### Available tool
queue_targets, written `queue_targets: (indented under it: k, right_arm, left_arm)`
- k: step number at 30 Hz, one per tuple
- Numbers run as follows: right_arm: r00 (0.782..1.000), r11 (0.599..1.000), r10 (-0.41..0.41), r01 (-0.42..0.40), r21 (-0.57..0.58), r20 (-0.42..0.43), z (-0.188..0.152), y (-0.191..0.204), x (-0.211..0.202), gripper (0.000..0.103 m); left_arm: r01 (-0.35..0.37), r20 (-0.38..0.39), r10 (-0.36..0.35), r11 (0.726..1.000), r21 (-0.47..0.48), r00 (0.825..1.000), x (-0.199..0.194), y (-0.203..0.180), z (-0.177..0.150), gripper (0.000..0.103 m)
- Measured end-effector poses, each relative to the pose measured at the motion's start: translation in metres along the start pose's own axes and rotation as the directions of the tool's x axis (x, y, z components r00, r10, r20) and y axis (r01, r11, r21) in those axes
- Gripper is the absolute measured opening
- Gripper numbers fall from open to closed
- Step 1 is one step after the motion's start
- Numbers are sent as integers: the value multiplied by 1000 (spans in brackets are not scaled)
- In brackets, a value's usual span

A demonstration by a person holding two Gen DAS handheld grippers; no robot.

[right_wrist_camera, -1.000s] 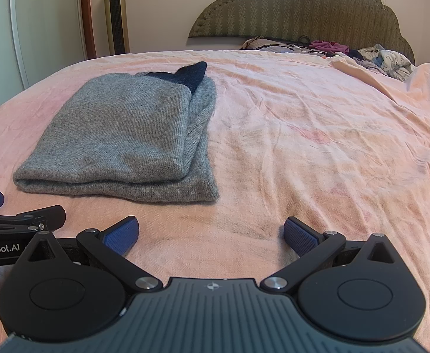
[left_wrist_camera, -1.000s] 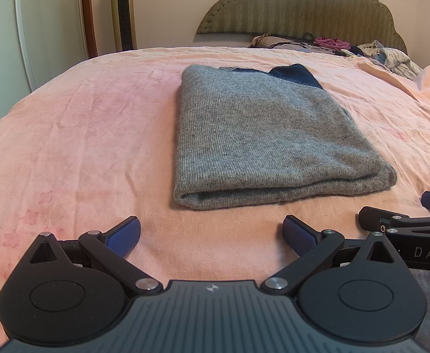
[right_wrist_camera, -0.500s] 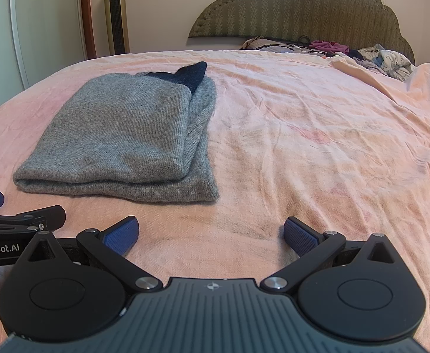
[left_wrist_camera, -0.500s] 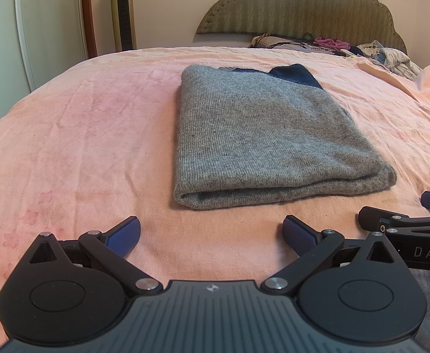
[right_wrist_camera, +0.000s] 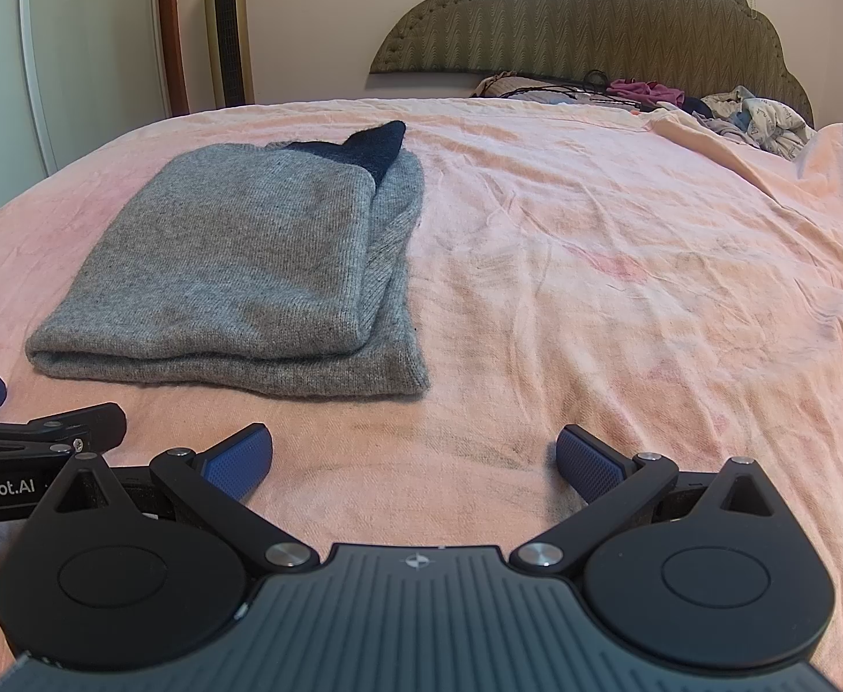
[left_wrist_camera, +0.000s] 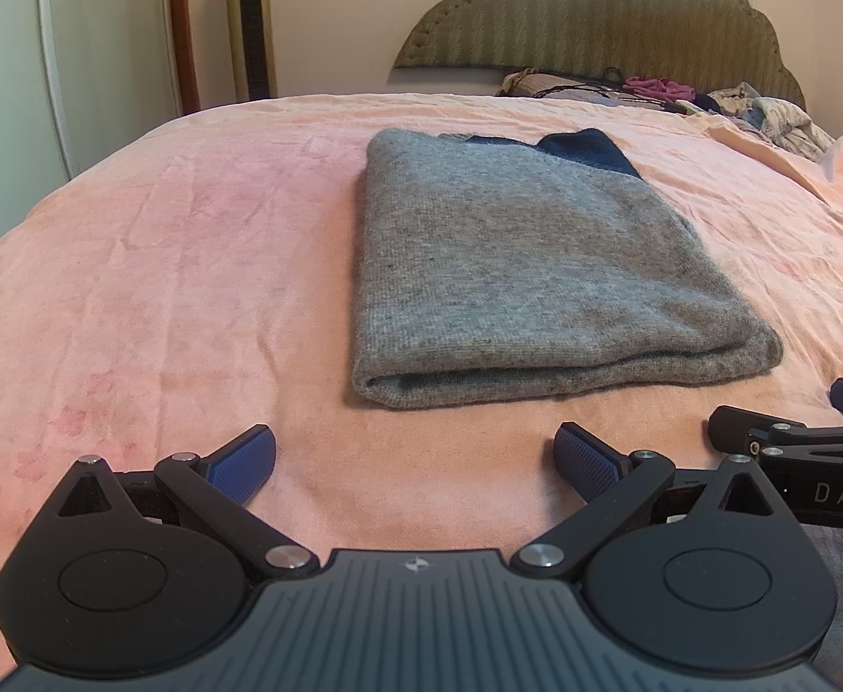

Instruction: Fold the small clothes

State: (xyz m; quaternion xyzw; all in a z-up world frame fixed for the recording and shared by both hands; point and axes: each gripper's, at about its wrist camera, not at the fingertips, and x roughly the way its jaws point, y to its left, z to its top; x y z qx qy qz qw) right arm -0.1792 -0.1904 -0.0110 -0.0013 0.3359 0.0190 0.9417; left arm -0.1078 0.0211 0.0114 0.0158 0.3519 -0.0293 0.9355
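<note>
A grey knit garment (left_wrist_camera: 513,271) with a dark blue band at its far end lies folded into a flat rectangle on the pink bed sheet (left_wrist_camera: 161,265). In the right wrist view the same grey garment (right_wrist_camera: 248,265) sits to the left, its layers stacked. My left gripper (left_wrist_camera: 415,458) hangs open just short of the garment's near folded edge, with nothing between its fingers. Over bare sheet to the garment's right, my right gripper (right_wrist_camera: 415,458) also stands open and holds nothing. Each gripper's side shows at the edge of the other's view.
A green padded headboard (left_wrist_camera: 594,17) stands at the far end, with a heap of loose clothes (left_wrist_camera: 767,115) in front of it at the right. A tall gold tower fan (left_wrist_camera: 251,23) and a white door (left_wrist_camera: 11,57) are at the far left. Wrinkled sheet (right_wrist_camera: 652,288) spreads to the right.
</note>
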Motion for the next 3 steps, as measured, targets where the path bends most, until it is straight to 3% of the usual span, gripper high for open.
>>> queue_targets:
  k: [3]
  right_arm:
    - [1000,1000,0,0,0,0,0,0,0,103]
  left_arm:
    - [20,-2,-20,1000,5,1000,-2,3,-1,103]
